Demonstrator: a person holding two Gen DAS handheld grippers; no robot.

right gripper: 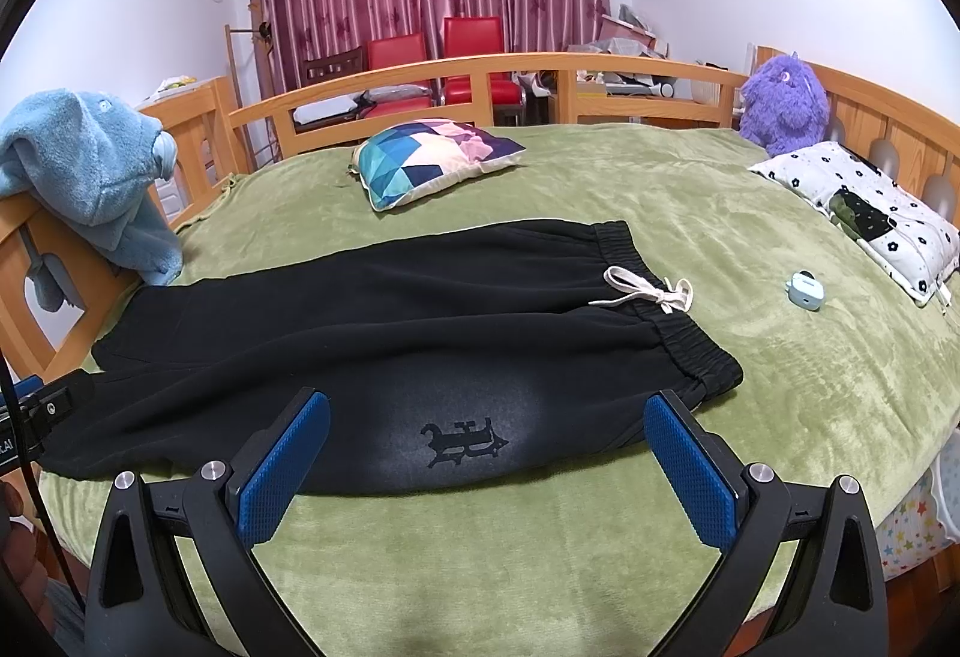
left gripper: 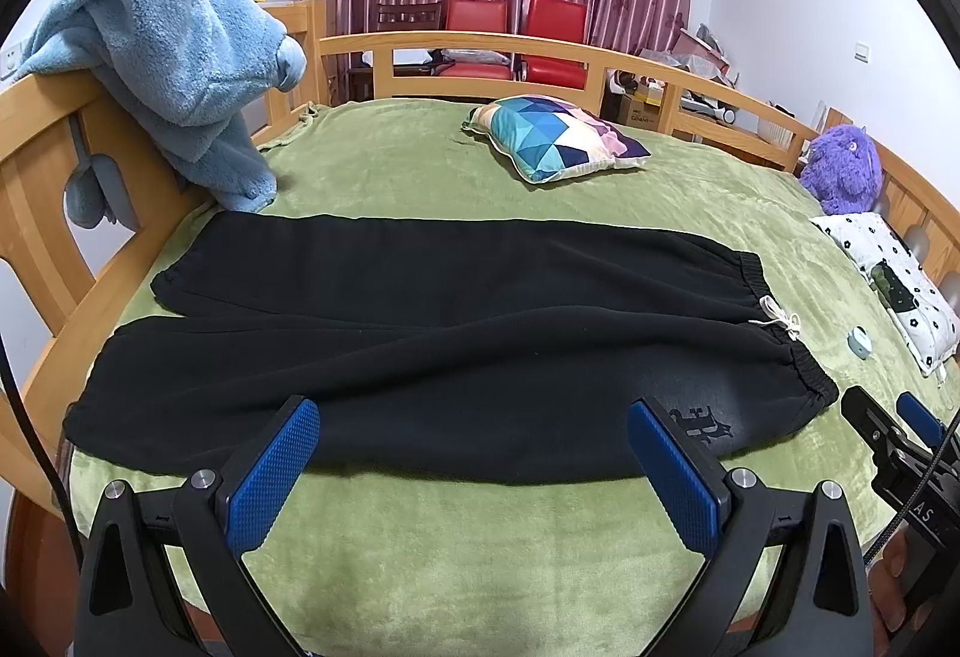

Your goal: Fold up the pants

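Note:
Black pants (left gripper: 420, 333) lie flat and spread out on the green bed cover, legs to the left, elastic waistband with a white drawstring (left gripper: 780, 321) to the right. They also show in the right wrist view (right gripper: 390, 333), with a dark logo (right gripper: 465, 444) near the front hem. My left gripper (left gripper: 474, 459) is open and empty, hovering at the near edge of the front leg. My right gripper (right gripper: 486, 453) is open and empty, hovering over the near edge by the logo. Its tip shows in the left wrist view (left gripper: 888, 429).
A wooden bed rail (left gripper: 540, 45) rings the bed. A blue plush robe (left gripper: 174, 69) hangs on the left rail. A colourful pillow (left gripper: 558, 138), a purple plush toy (left gripper: 843, 171), a floral pillow (right gripper: 870, 213) and a small blue case (right gripper: 804, 290) lie on the green cover (right gripper: 540, 555).

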